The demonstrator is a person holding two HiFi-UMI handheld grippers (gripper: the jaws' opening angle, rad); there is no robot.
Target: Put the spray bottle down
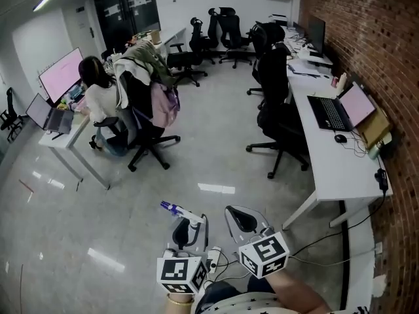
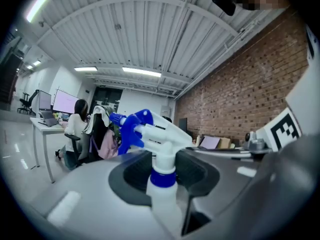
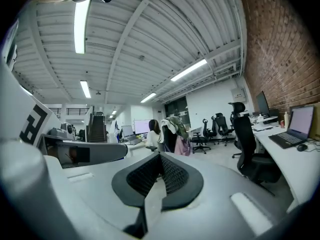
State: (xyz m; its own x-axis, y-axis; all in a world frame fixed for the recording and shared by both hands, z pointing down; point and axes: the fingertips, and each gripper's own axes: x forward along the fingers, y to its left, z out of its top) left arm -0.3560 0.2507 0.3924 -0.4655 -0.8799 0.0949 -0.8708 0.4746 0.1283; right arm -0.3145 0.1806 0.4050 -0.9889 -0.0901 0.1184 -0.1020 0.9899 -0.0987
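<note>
You hold the white plastic spray bottle with the blue trigger head (image 2: pixel 161 149) in your left gripper (image 2: pixel 163 173). In the left gripper view, the two dark pads press on the neck of the bottle from both sides, just at its blue collar. The bottle stands upright there and its nozzle points to the left of the frame.

In the head view, the same bottle (image 1: pixel 178 209) is at the lower centre, in the air above the glossy grey floor (image 1: pixel 131 227), and it touches no surface. The left gripper (image 1: pixel 188 231) is just under it.

Your right gripper (image 1: pixel 242 220) is just beside, to the right. In the right gripper view its jaws (image 3: pixel 159 176) are closed, the tips meet and nothing is between them.

At the right of the head view, a long white desk (image 1: pixel 330 162) with an open black laptop (image 1: pixel 340 108) runs along the red brick wall (image 1: pixel 380 38). At the upper left, a person (image 1: pixel 98 93) sits at another desk.
</note>
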